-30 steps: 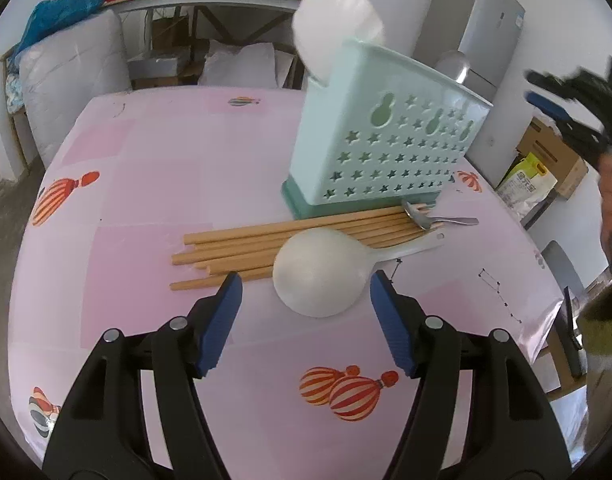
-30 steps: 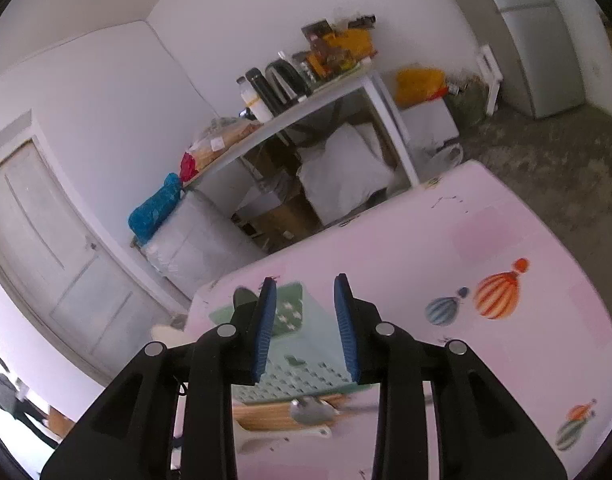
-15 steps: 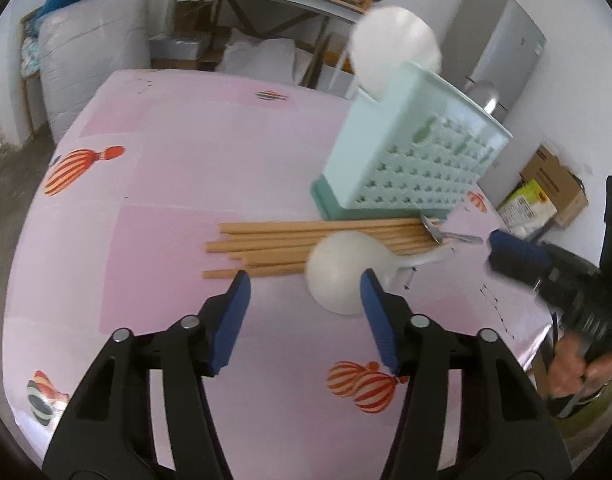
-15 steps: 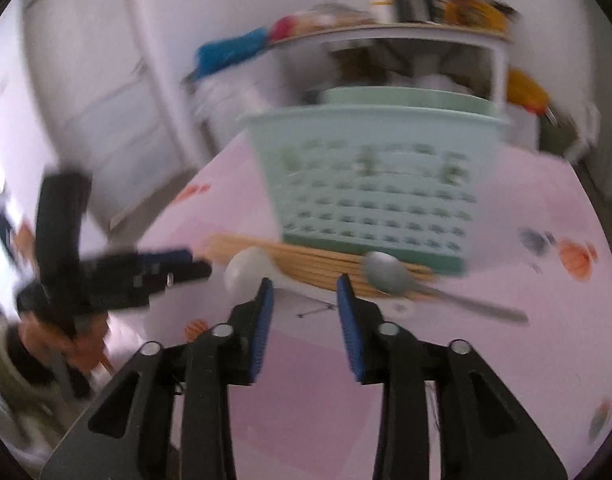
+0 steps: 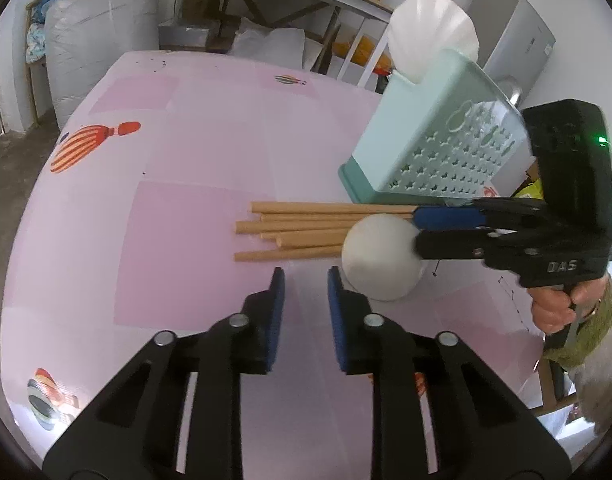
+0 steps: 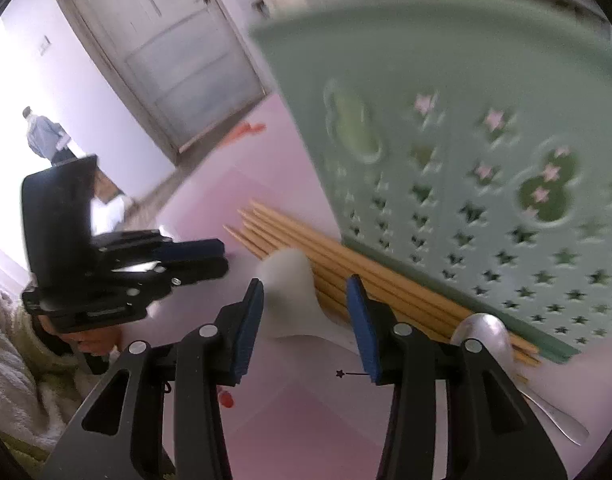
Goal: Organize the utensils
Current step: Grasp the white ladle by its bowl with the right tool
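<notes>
From the left wrist camera, the left gripper point(image 5: 302, 292) hovers over the pink tablecloth point(image 5: 177, 208) with its blue pads a narrow gap apart and nothing between them. Just ahead and to its right lies a white ladle point(image 5: 380, 262), bowl down, touching the ends of a bundle of wooden chopsticks point(image 5: 306, 226) that lies flat on the cloth. Behind the chopsticks stands a mint-green utensil basket point(image 5: 438, 140) with star-shaped holes; a white shell-shaped scoop point(image 5: 432, 38) sticks up out of its far end. The right gripper point(image 5: 450, 226) reaches in from the right, low over the ladle's handle side, held by a hand point(image 5: 556, 306).

From the right wrist camera, the right gripper point(image 6: 303, 322) has its fingers spread wide on either side of the ladle's neck point(image 6: 293, 296), not touching it. The chopsticks point(image 6: 346, 276) run alongside the base of the basket point(image 6: 486, 152), which is blurred. A metal spoon point(image 6: 494, 344) rests at the chopsticks' near end, beside the right finger. The left gripper point(image 6: 209, 258) shows at the left.
</notes>
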A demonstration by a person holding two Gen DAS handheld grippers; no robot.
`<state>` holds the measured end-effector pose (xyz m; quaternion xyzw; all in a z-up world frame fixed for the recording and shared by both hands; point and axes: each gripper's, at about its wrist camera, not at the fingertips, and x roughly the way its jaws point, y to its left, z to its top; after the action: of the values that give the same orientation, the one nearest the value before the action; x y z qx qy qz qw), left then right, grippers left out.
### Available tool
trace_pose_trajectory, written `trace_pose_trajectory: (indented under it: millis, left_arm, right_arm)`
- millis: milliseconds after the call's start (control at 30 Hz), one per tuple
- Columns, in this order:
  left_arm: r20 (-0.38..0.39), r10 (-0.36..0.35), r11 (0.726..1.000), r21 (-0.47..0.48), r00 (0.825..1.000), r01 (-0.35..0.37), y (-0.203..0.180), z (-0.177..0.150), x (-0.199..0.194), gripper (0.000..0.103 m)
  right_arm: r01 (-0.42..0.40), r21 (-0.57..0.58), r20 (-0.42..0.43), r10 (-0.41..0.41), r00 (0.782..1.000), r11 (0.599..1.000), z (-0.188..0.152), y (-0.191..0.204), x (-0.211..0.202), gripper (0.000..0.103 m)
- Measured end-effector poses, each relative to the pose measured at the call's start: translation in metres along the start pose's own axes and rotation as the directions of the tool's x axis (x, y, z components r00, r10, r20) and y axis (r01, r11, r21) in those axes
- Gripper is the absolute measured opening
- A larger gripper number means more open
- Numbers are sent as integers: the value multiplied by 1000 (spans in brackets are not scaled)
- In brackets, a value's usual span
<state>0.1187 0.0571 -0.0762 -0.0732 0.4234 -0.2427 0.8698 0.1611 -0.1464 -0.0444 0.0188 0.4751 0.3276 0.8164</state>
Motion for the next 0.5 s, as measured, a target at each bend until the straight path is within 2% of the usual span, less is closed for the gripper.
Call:
trace_pose_trajectory:
  millis: [67,233,333,400,500]
  left_arm:
    - [2,-2,1000,6,1000,2,-1,-1,0,16]
    - [3,-7,1000,5,1000,7,1,-1,-1,15]
    - [2,-10,1000,2,1000,10,1,-3,-2,15]
    - [4,-11,1000,3,1000,11,1,-4,-3,15]
    - [4,-10,1000,1,1000,10,2,-2,-2,15]
  right_arm:
    - [-18,-17,-6,18,1000,1000,-1,6,0,30]
    - [49,-145,-4,-50,999,988,-14,37,-13,15]
    - [143,-250,4,-147,989,958,-32,62,-21,15]
    - [149,-278,3,-154,988,949,-38,73,-24,15]
    - [153,-257,22,-153,988,954,-42,77,-31,15]
